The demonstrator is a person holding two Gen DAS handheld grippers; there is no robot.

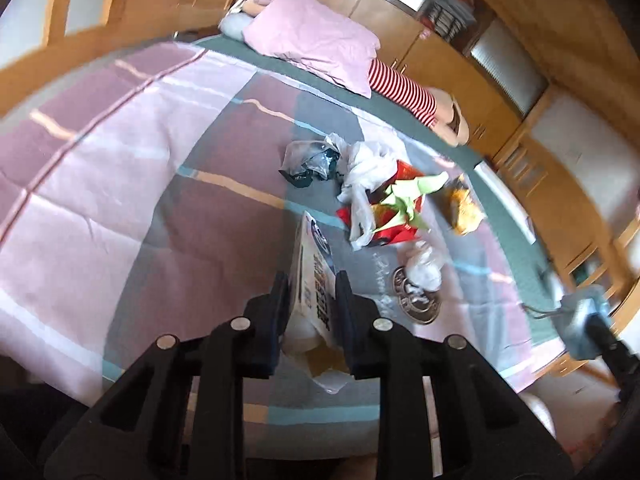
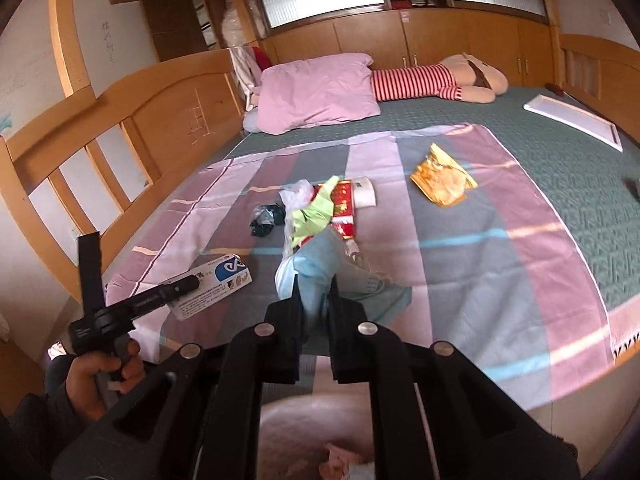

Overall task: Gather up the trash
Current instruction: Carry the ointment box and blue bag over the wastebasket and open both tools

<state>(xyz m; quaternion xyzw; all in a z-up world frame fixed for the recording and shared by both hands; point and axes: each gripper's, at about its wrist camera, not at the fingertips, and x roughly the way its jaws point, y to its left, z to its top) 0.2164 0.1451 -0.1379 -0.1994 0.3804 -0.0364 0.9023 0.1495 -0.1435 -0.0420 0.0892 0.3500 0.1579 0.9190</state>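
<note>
The left gripper [image 1: 311, 280] clamped a white-and-blue carton [image 1: 314, 276] above the striped bedspread [image 1: 120, 200]. Right of it, the right gripper [image 2: 315, 286] pinched a light-blue wad [image 2: 318, 264] between narrow fingers. The rest of the trash lay mid-spread: a black-and-clear wrapper [image 2: 264, 216], a green scrap [image 2: 314, 214] over a red packet [image 2: 344, 208], and a gold wrapper [image 2: 442, 180] farther right.

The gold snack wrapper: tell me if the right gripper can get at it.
Probably not yet: the right gripper is shut on a light blue bag. The gold snack wrapper lies uncovered on the bedspread, apart from the pile.
</note>
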